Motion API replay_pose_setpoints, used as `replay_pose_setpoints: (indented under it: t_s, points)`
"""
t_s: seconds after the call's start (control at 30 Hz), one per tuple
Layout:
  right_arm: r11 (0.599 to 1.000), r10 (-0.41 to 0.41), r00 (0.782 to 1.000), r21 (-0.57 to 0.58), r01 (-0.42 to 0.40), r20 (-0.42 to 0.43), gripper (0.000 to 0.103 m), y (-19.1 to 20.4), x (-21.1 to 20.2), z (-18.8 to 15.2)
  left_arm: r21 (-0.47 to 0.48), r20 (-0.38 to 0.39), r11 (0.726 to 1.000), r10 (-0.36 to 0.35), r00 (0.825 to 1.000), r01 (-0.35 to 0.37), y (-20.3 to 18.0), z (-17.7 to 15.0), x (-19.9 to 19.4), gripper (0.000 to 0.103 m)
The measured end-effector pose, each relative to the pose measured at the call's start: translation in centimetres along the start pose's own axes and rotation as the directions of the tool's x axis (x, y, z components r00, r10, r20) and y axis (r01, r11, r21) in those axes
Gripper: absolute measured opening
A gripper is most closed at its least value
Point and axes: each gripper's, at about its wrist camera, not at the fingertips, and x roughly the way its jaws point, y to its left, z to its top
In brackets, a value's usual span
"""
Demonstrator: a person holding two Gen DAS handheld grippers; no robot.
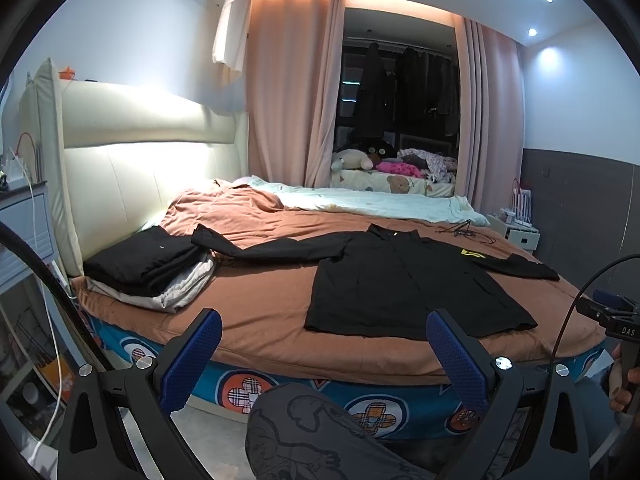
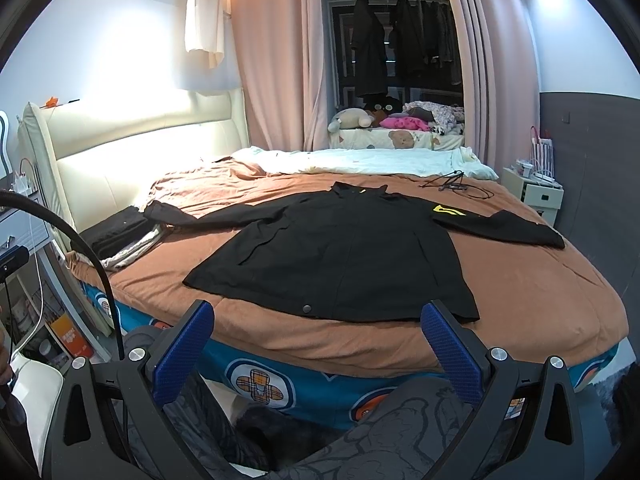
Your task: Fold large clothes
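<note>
A large black jacket (image 1: 404, 288) lies spread flat on the brown bedcover, sleeves out to both sides, a yellow mark on its right shoulder. It also shows in the right wrist view (image 2: 344, 256). My left gripper (image 1: 326, 330) is open and empty, held off the bed's near edge, short of the jacket's hem. My right gripper (image 2: 316, 322) is open and empty, also off the near edge just below the hem. The right gripper's body shows at the left wrist view's right edge (image 1: 616, 320).
A stack of folded dark and grey clothes (image 1: 152, 268) sits at the bed's left by the cream headboard (image 1: 140, 152). A pale sheet (image 1: 372, 204) and black cables (image 2: 452, 184) lie at the far side. Bedside tables stand left and right (image 2: 532, 192). My patterned knees are below the grippers.
</note>
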Motion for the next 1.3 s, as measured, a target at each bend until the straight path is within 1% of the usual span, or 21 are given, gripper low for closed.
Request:
replay_pose_setpoints:
  t_s: [0.43, 0.63, 0.87, 1.03, 1.13, 1.3]
  points:
    - [1.000, -0.002, 1.000, -0.001, 0.002, -0.006, 0.103, -0.1, 0.4, 0.1, -0.015, 0.000, 1.000, -0.004, 1.000, 0.004, -0.2, -0.4, 0.2, 0.103]
    - [1.000, -0.002, 1.000, 0.006, 0.002, -0.014, 0.103, -0.5, 1.4, 0.5, -0.019, 0.001, 1.000, 0.004, 1.000, -0.004, 0.3, 0.5, 0.7, 0.103]
    - [1.000, 0.006, 1.000, 0.015, -0.006, -0.027, 0.103, -1.0, 3.7, 1.3, -0.031, -0.009, 0.999, 0.019, 1.000, -0.019, 0.8, 1.1, 2.7, 0.103]
    - [1.000, 0.021, 0.999, 0.022, -0.020, -0.029, 0.103, -1.7, 6.2, 2.7, -0.036, -0.019, 0.998, 0.045, 0.999, -0.045, 1.3, 1.6, 4.5, 0.103]
    - [0.999, 0.034, 0.999, 0.025, -0.033, -0.033, 0.103, -1.8, 7.7, 3.3, -0.027, -0.035, 0.998, 0.062, 0.997, -0.063, 1.6, 2.1, 6.0, 0.103]
    - [0.998, 0.060, 0.997, 0.021, -0.059, -0.051, 0.103, -2.4, 10.3, 4.3, -0.052, -0.053, 0.996, 0.076, 0.996, -0.079, 2.5, 2.9, 9.2, 0.103]
